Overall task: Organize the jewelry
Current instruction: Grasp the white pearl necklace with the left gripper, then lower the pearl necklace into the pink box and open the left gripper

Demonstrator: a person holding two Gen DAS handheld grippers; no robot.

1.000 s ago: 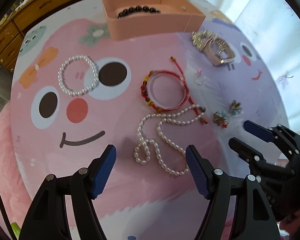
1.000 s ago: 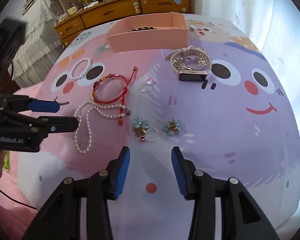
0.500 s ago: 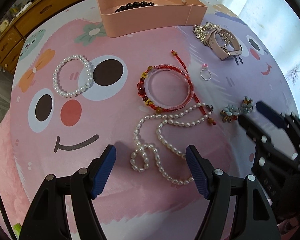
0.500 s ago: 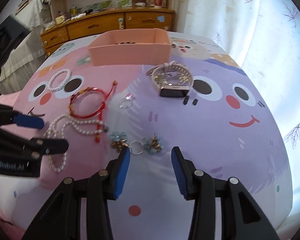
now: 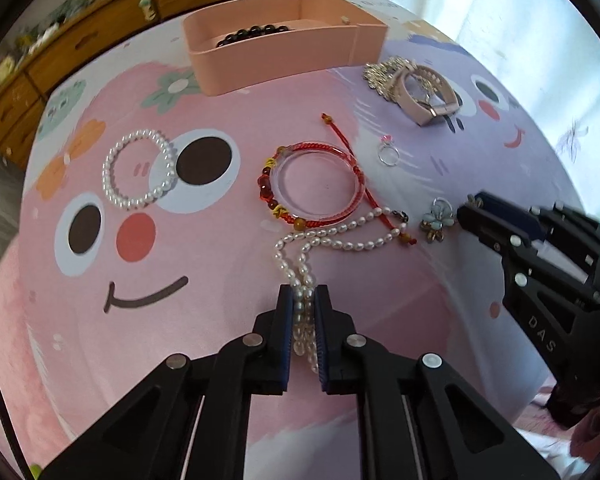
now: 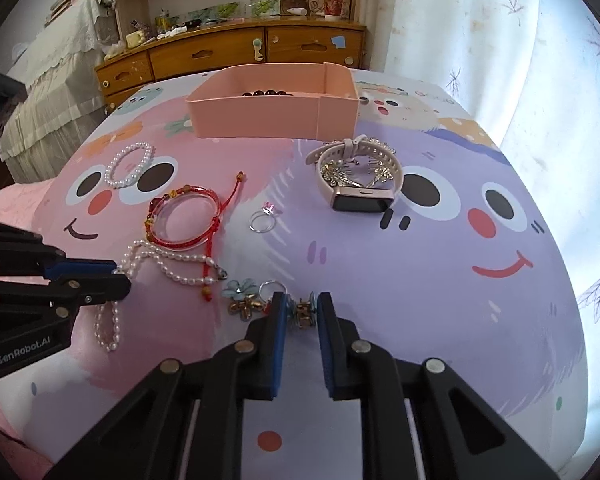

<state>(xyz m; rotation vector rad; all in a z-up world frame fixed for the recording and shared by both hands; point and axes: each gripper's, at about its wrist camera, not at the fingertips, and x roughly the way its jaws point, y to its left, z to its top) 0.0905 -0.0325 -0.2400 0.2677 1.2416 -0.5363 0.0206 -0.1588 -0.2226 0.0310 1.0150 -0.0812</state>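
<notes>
Half a second ago both grippers hung open above the jewelry; now the left gripper (image 5: 304, 320) has closed its blue pads on the doubled strands of the long white pearl necklace (image 5: 340, 236), whose loose end trails ahead of the fingertips toward the red cord bracelet with amber beads (image 5: 312, 184). Meanwhile the right gripper (image 6: 302, 316) has narrowed around a small blue flower earring (image 6: 305, 312) that sits between its fingertips; whether the pads actually pinch it I cannot tell. Just left of the right gripper's tips lies a second blue flower earring (image 6: 240, 294). Ahead of it rests a thin silver ring with a pink stone (image 6: 263, 218), and farther ahead and slightly right lies a pale pink smartwatch band (image 6: 358, 184) draped over sparkly silver pieces. At the far edge of the cartoon-printed pink and purple surface (image 6: 440, 280) stands a peach rectangular tray (image 6: 268, 120) holding a dark beaded bracelet (image 6: 266, 93). Ahead and left of the left gripper lies a small white pearl bracelet (image 5: 138, 168).
</notes>
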